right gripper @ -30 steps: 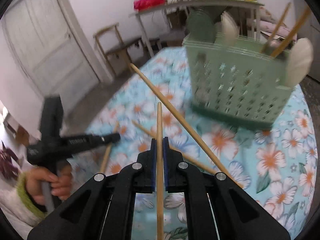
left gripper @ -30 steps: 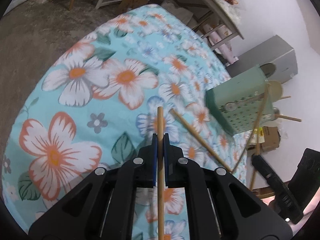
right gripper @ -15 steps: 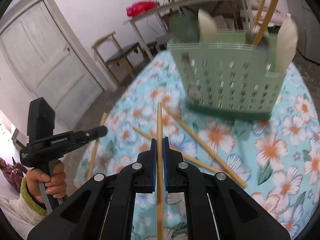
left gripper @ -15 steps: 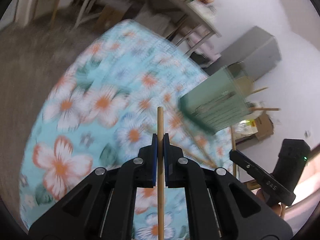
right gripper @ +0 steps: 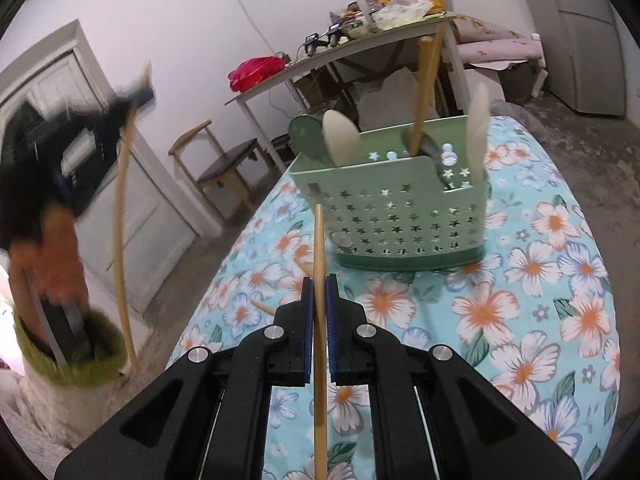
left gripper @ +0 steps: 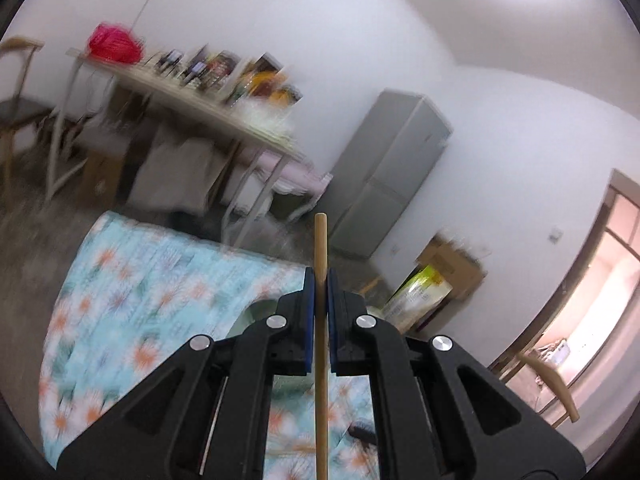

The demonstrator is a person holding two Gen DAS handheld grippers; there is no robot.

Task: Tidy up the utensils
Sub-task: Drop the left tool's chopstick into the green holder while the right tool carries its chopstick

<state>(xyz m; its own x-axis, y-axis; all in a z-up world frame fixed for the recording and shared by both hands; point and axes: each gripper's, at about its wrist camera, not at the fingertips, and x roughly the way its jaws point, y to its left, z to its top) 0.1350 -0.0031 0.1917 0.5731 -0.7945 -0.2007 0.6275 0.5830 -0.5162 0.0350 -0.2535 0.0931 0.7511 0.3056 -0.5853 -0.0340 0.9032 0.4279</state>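
My left gripper is shut on a wooden chopstick and is raised, pointing over the far table edge at the room. In the right wrist view it shows blurred at the left, high up, its chopstick hanging down. My right gripper is shut on another wooden chopstick, in front of a green perforated utensil basket that holds wooden spoons and sticks. Two loose chopsticks lie on the floral cloth before the basket.
A side table with clutter, a chair, a door and a grey fridge stand around the table. Cardboard boxes sit by the wall. The cloth to the right of the basket is bare.
My left gripper has swung sharply upward with its chopstick, from looking down at the cloth to facing the room. My right gripper has moved closer to the basket and a little higher.
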